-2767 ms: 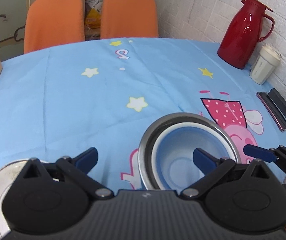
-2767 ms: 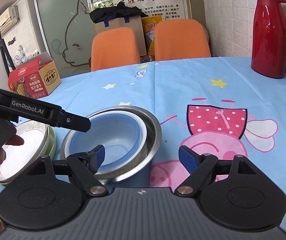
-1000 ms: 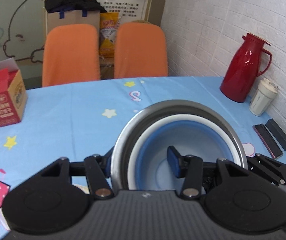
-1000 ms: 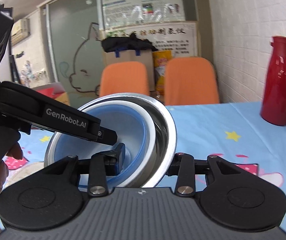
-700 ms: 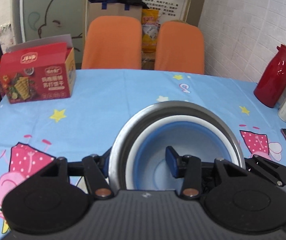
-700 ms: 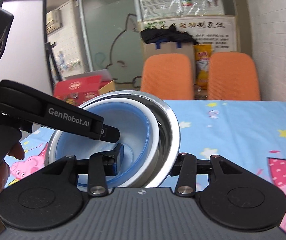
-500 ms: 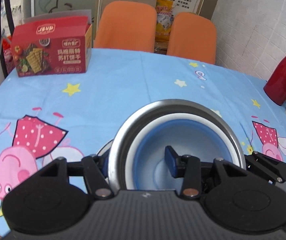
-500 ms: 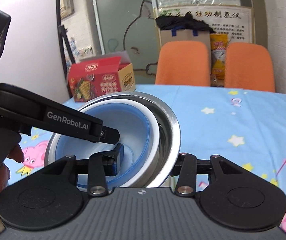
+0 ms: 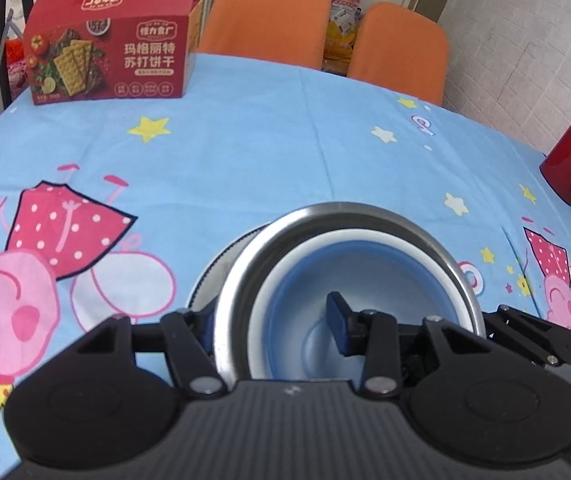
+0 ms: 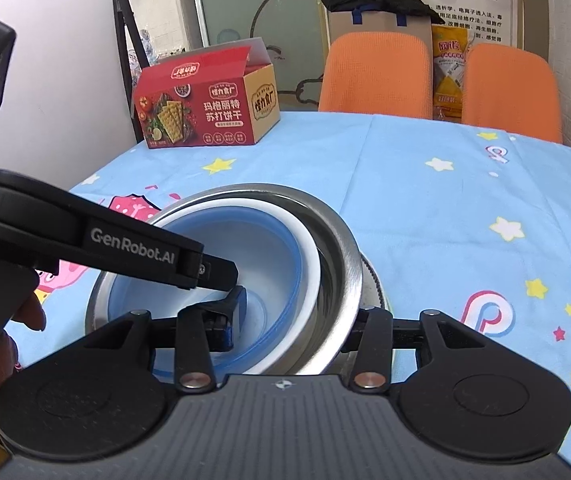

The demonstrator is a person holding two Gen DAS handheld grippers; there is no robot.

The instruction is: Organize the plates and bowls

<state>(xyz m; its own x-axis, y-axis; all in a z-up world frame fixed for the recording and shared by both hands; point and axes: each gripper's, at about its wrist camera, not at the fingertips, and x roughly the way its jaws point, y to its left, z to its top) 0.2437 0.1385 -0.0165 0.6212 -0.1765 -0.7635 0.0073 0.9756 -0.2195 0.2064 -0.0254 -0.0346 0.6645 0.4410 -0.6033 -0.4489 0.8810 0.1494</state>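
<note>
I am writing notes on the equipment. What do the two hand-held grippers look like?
Both the left gripper and the right gripper are matte black plastic, with a ribbed grey-black body, two round side discs and silver pivot bolts. The fingers carry dark blue pads. The left gripper's side arm bears white "GenRobot.AI" lettering. No cables or sleeves show.

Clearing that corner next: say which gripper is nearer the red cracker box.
Left, likely. The left gripper, jaws just closing, clamps the round steel bowl's rim nearer the red cracker box; the right gripper, jaws just opening, straddles its farther rim.
</note>
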